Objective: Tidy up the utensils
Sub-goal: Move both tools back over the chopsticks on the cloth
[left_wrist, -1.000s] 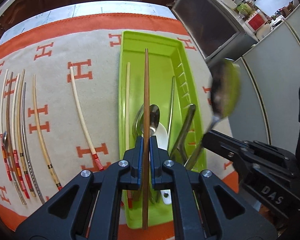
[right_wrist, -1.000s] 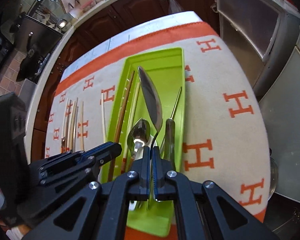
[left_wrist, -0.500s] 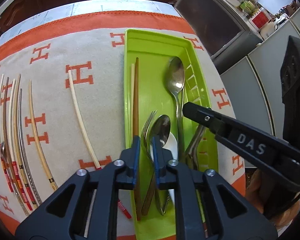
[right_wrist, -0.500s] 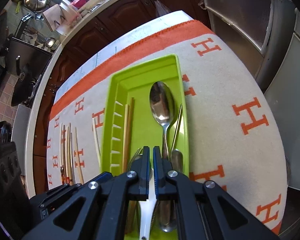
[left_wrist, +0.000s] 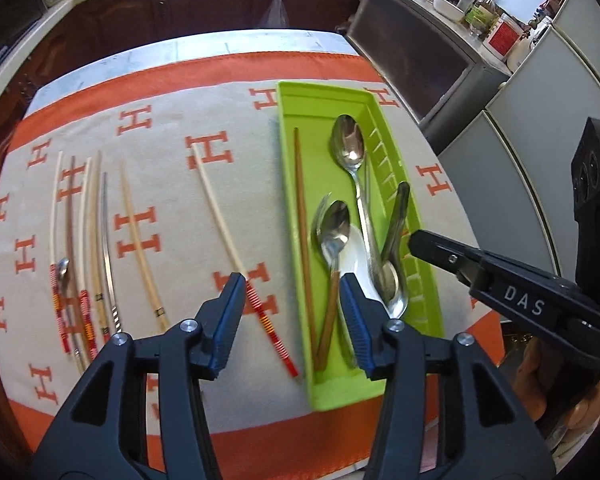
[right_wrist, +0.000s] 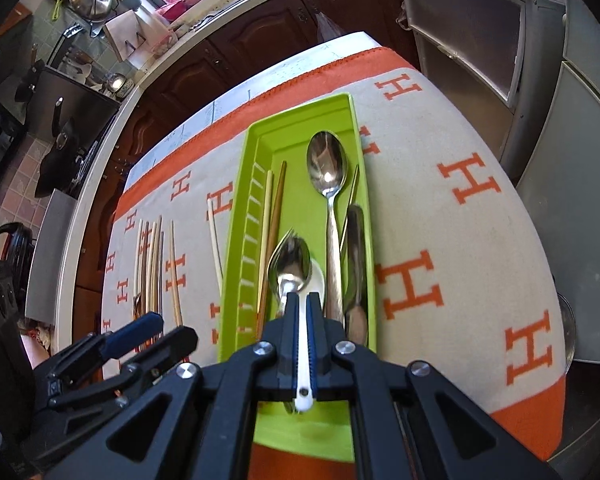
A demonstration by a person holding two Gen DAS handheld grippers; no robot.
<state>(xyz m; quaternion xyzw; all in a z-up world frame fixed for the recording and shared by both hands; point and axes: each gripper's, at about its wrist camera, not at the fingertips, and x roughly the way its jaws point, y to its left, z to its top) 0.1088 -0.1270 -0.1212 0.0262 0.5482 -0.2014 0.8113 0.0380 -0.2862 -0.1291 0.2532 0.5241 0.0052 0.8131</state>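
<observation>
Left wrist view, lime tray (left_wrist: 324, 100) holding shiny spoons, left gripper (left_wrist: 292, 312) just released, empty

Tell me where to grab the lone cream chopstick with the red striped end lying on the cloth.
Grip the chopstick near the middle of its cream shaft, from straight above, fingers either side of it. It lies flat on the cloth, apart from the tray and other sticks, so both sides look free. The left gripper, open, hangs nearest.

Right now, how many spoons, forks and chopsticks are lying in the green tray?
Spoons: 4
Forks: 1
Chopsticks: 3
Total in the green tray: 8
</observation>
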